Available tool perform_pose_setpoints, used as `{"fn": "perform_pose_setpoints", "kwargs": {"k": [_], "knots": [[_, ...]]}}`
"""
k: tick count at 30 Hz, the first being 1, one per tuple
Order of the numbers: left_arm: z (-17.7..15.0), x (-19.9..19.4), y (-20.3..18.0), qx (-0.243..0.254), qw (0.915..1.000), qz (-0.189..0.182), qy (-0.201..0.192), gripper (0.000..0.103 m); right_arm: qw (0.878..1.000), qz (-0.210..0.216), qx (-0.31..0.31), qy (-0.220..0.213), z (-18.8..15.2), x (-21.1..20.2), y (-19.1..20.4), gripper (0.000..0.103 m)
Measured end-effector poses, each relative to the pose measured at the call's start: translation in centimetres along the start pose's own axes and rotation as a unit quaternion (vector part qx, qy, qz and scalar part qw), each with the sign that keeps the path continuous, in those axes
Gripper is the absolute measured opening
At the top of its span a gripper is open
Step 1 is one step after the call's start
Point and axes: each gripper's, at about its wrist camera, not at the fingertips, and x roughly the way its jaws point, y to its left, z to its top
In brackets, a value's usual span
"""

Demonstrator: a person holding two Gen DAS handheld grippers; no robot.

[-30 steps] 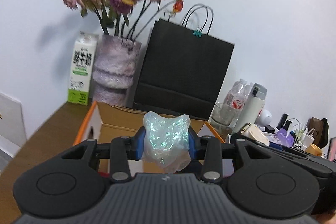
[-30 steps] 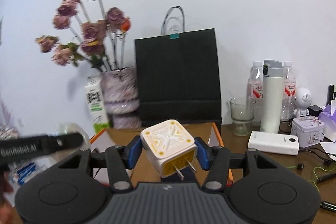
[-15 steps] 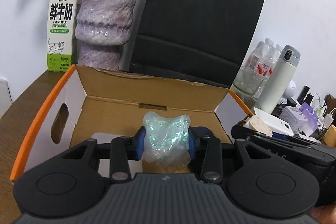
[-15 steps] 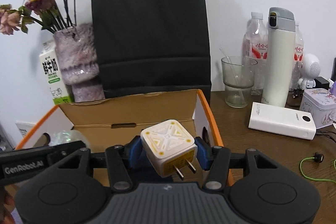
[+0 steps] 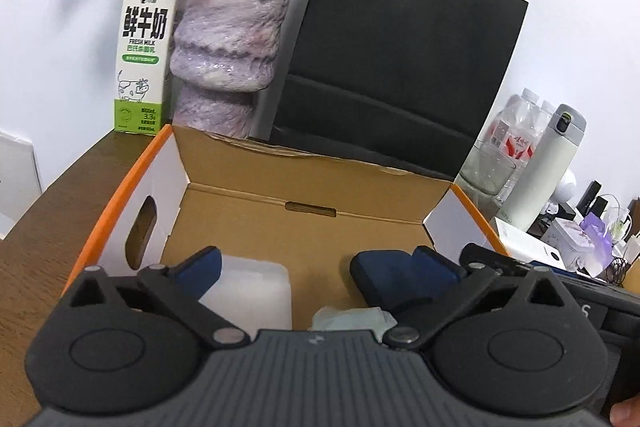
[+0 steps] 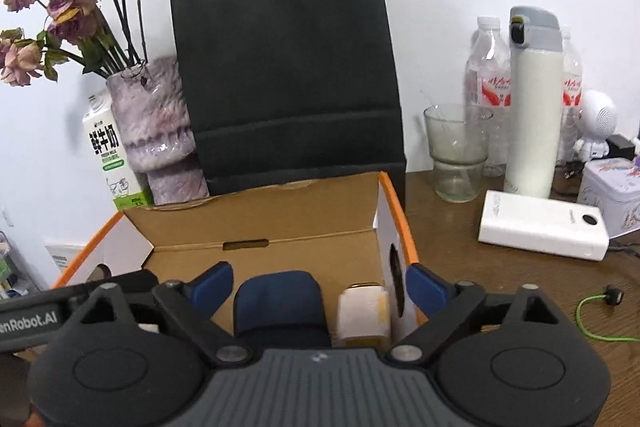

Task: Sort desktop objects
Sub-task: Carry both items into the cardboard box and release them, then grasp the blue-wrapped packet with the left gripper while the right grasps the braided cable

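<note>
Brown wooden desk (image 6: 460, 227) holds the orange-edged cardboard box (image 5: 304, 187), both grippers gaping empty above it, white cube plug (image 6: 362, 311) and crinkled film wad (image 5: 348, 319) dropped in, clutter beyond unsorted.

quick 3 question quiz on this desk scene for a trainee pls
1. True or false: the right gripper is clamped on the plug adapter.
2. Where does the crumpled plastic wrap lie? A) on the desk by the milk carton B) in the cardboard box C) in the left gripper's grasp
3. Fill in: the white power bank lies on the desk in front of the white ____.

Key: 1 false, its jaws stand open; 2 B; 3 thermos.
</note>
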Motion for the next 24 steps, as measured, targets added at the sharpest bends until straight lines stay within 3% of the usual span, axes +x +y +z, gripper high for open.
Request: {"fn": "perform_pose_setpoints", "kwargs": {"k": [13,24], "knots": [[-0.6,-4.6,-0.6,0.03,0.9989,0.008,-0.034,0.103,1.0,0.011,-0.007,-0.009,-0.1,-3.8,0.5,0.103],[-3.9,-10.6,1.5,0.057,0.9974,0.028,-0.034,0.103,0.999,-0.01,-0.041,0.001,-3.7,-9.2,-0.3,0.103]]}}
